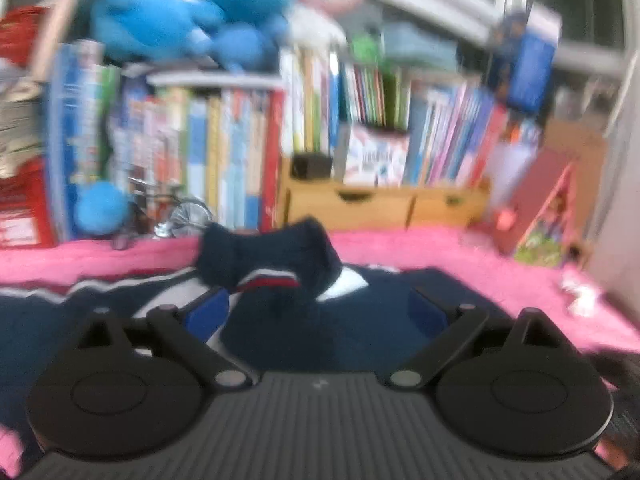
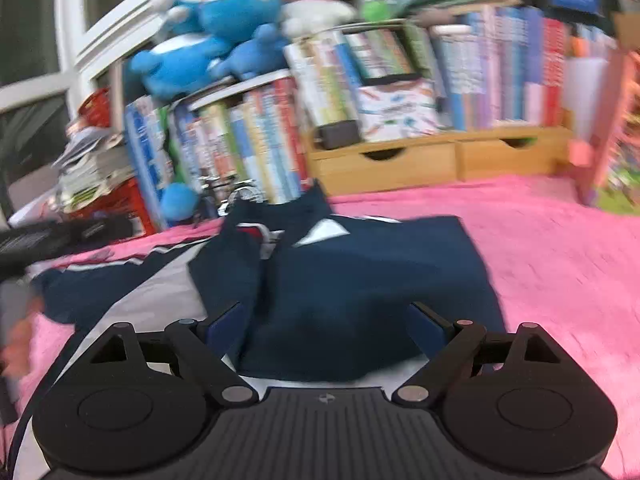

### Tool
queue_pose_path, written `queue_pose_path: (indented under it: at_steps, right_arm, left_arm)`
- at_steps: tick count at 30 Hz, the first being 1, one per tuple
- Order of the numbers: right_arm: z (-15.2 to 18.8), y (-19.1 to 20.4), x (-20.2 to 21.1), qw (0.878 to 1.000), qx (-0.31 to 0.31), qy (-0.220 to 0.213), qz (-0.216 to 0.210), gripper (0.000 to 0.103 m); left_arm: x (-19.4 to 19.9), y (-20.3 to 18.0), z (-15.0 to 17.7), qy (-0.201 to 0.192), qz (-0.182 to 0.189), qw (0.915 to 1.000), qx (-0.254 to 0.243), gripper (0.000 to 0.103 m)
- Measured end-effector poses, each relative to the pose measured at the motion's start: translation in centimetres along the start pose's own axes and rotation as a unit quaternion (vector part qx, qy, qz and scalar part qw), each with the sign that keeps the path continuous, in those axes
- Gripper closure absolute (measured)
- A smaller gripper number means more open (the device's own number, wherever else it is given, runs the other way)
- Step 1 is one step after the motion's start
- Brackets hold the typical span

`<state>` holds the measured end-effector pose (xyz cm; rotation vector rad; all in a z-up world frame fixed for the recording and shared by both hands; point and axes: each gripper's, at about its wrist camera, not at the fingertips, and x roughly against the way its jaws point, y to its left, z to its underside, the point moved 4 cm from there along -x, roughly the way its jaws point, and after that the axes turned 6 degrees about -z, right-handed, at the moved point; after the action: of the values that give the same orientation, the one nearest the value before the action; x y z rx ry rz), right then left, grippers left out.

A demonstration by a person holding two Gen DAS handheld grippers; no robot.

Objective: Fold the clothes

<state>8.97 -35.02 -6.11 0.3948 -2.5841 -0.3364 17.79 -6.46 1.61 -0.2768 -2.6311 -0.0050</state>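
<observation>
A navy jacket (image 2: pixel 360 272) with white panels and red-and-white stripes lies partly folded on a pink blanket (image 2: pixel 560 248). In the right wrist view my right gripper (image 2: pixel 326 324) stands open just above the jacket's near edge, and its blue pads (image 2: pixel 226 324) touch no cloth. In the left wrist view the jacket (image 1: pixel 360 320) lies below my left gripper (image 1: pixel 318 312), whose jaws stand wide apart. A bunched navy cuff with a striped band (image 1: pixel 272 260) rises just ahead of the left pads, free of them. Both views are blurred.
Behind the blanket stand rows of books (image 2: pixel 248 148), a wooden drawer unit (image 2: pixel 440 160) and blue and pink plush toys (image 2: pixel 224 28). A small bicycle model (image 1: pixel 176 212) sits at the blanket's far edge. A dark blurred object (image 2: pixel 48 236) reaches in from the left of the right wrist view.
</observation>
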Motion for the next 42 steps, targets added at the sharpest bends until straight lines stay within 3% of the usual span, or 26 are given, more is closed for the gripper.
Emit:
queue_pose_path:
  at_steps: [2,6,15,18,20,21,22,23,24,25,26,28,30,33,35,39,42]
  right_arm:
    - [0.7,-1.2,0.6,1.0,-0.025,-0.005,0.004,0.015]
    - [1.6,-2.3,0.7,0.999,-0.049,-0.014,0.006,0.015]
    - [2.9,-2.3,0.4,0.998,-0.055,-0.041,-0.008,0.014]
    - [2.8,-2.4,0.6,0.996,-0.065,-0.051,-0.025,0.013]
    - [2.8,-2.9,0.5,0.995,-0.081,-0.049,-0.033,0.013]
    - [2.8,-3.2,0.5,0.994,-0.091,-0.047,-0.032,0.013]
    - [2.8,-3.4,0.4,0.994,-0.099,-0.046,-0.029,0.013]
    - [2.8,-3.6,0.4,0.993,-0.104,-0.046,-0.028,0.013]
    - [2.8,-3.7,0.4,0.993,-0.108,-0.045,-0.027,0.013]
    - [2.8,-3.7,0.4,0.993,-0.107,-0.044,-0.024,0.013]
    - [2.9,-3.7,0.4,0.993,-0.103,-0.043,-0.02,0.013]
    - [2.8,-3.3,0.5,0.995,-0.091,-0.042,-0.012,0.013]
    - [2.8,-2.4,0.5,0.998,-0.06,-0.036,-0.003,0.013]
    - [2.8,-0.9,0.3,1.0,-0.014,-0.027,0.005,0.013]
    - [2.8,0.0,0.0,1.0,0.013,-0.02,0.012,0.013]
    - [2.9,1.5,-0.1,0.999,0.05,-0.016,0.015,0.013]
    - [3.0,1.6,-0.2,0.998,0.052,-0.012,0.019,0.013]
  left_arm:
    - [-3.5,-1.5,0.0,0.023,-0.032,0.9989,-0.025,0.007]
    - [-7.8,-0.8,2.7,0.079,-0.118,0.9877,-0.064,0.022]
    - [0.1,10.3,8.7,0.082,-0.182,0.9798,-0.013,0.017]
    - [2.7,12.6,9.7,0.072,-0.159,0.983,0.056,0.018]
    - [4.4,14.3,10.2,0.055,-0.112,0.983,0.135,0.018]
    - [5.0,15.2,10.5,0.047,-0.078,0.979,0.182,0.018]
    - [5.2,16.1,10.6,0.042,-0.031,0.9693,0.24,0.018]
    - [5.4,17.2,10.9,0.036,0.011,0.9517,0.305,0.017]
    - [5.5,18.2,11.0,0.029,0.028,0.9344,0.354,0.017]
    - [5.8,18.7,10.8,0.02,0.022,0.9293,0.368,0.017]
    - [6.2,18.7,10.4,0.007,0.0,0.9338,0.358,0.017]
    - [7.5,17.4,8.5,-0.03,-0.081,0.961,0.263,0.018]
    - [8.5,15.0,6.4,-0.064,-0.097,0.976,0.184,0.018]
    - [9.7,11.6,3.5,-0.12,-0.054,0.9829,0.129,0.009]
    - [9.0,9.5,2.3,-0.127,-0.047,0.9869,0.089,0.009]
    - [5.2,6.6,2.8,-0.079,-0.078,0.9935,0.027,0.009]
    - [1.7,7.1,4.8,-0.01,-0.156,0.9877,-0.007,0.016]
